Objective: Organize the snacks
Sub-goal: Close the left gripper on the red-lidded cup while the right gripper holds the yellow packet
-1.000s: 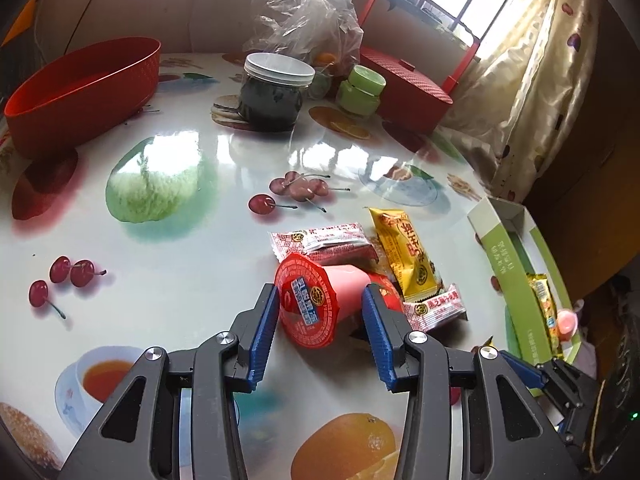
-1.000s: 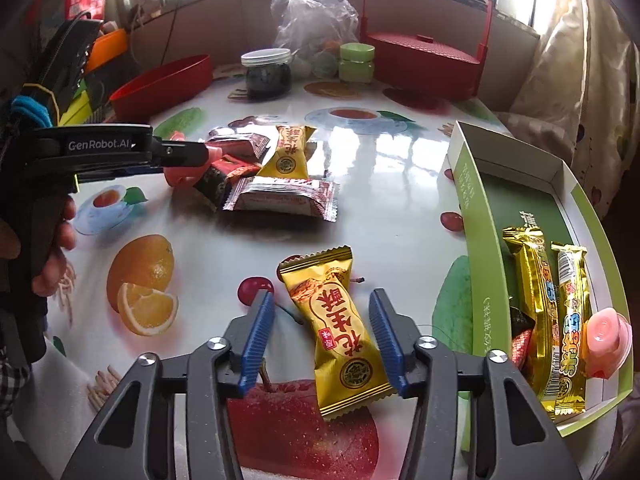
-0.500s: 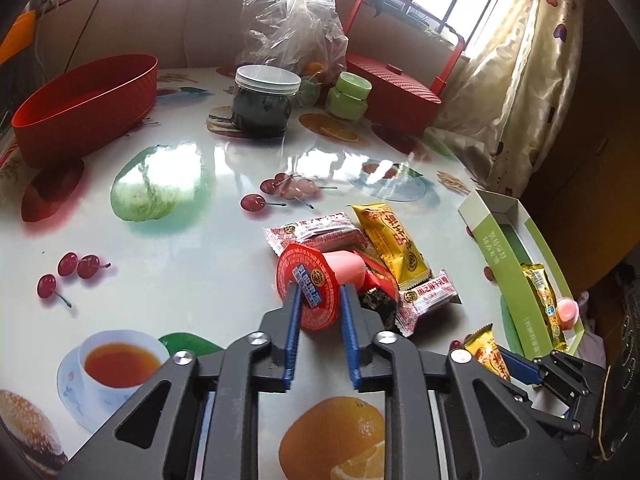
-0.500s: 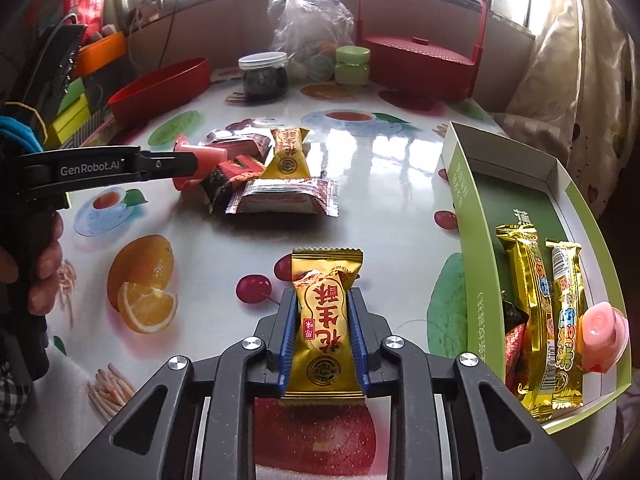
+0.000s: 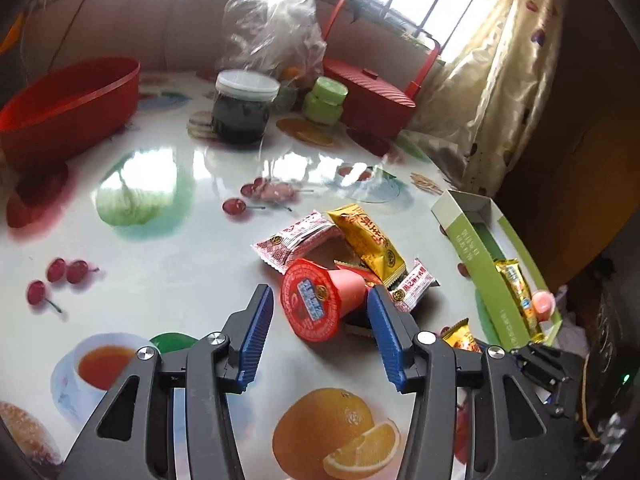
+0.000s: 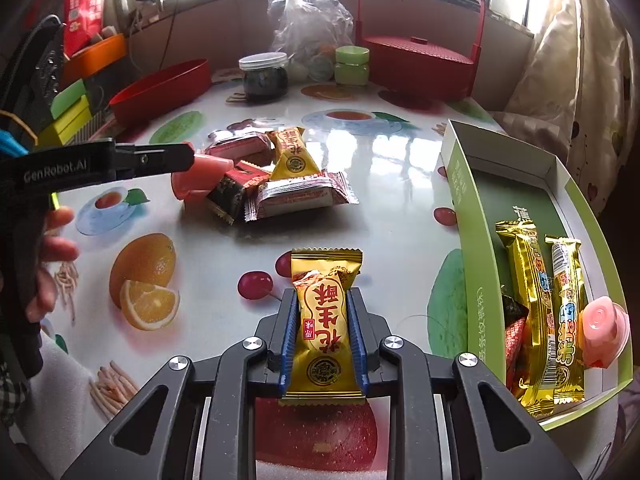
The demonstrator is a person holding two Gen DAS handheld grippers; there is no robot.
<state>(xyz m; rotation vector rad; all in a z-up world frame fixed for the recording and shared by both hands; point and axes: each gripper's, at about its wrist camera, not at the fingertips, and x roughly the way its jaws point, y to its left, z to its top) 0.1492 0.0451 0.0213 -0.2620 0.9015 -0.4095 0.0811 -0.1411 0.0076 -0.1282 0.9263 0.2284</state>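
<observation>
A red jelly cup (image 5: pixel 316 300) lies on its side at the near edge of a small pile of wrapped snacks (image 5: pixel 368 240) on the fruit-print table. My left gripper (image 5: pixel 320 294) is open, its jaws still opening, with the cup between the blue pads; the left pad stands clear of it. In the right wrist view the pile (image 6: pixel 296 196) lies mid-table. My right gripper (image 6: pixel 322 298) is shut on a yellow snack packet (image 6: pixel 324 320) just above the table. A green box (image 6: pixel 460 200) to its right holds two long gold bars (image 6: pixel 528 300) and a pink jelly cup (image 6: pixel 600 320).
At the back stand a red oval basin (image 5: pixel 68 108), a dark jar with a white lid (image 5: pixel 242 112), a green pot (image 5: pixel 324 102), a red handled basket (image 5: pixel 372 100) and a clear plastic bag (image 5: pixel 276 28). A person's hand (image 6: pixel 52 248) holds the left gripper's handle.
The left jaws narrowed in front of the cup, then spread again to either side of it. The right jaws closed on the yellow packet and have held it since.
</observation>
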